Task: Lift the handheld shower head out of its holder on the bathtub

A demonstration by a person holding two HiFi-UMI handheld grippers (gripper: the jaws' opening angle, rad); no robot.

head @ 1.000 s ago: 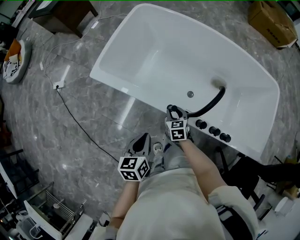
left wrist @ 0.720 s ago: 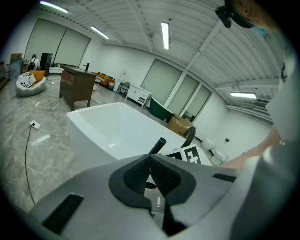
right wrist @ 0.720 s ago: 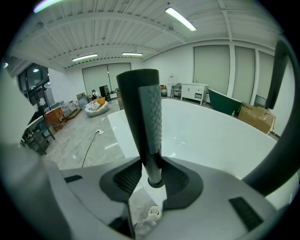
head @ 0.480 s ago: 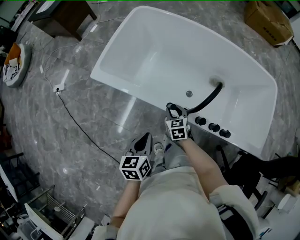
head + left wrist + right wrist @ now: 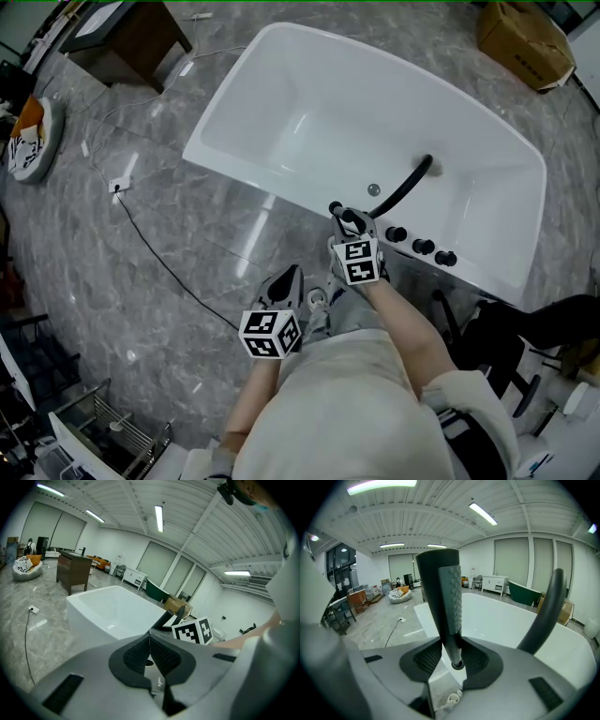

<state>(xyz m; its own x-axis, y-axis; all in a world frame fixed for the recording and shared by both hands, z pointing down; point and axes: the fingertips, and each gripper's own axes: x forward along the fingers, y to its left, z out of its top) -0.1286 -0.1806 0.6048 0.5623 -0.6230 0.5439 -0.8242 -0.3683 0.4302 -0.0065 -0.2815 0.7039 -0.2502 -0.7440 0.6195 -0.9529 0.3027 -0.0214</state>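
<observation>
At bathtub edge, right gripper clamping shower head

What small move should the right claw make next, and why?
Probably a short lift straight up. The right claw is shut on the shower head, which stands upright between its pads, and the hose runs from it down into the tub. Whether the lower end is free of the holder cannot be told, so a vertical rise seems safest.

I'm in a large open hall, showroom-like: a freestanding white bathtub on a grey marble-look floor, a cardboard box nearby, strip lights overhead.
</observation>
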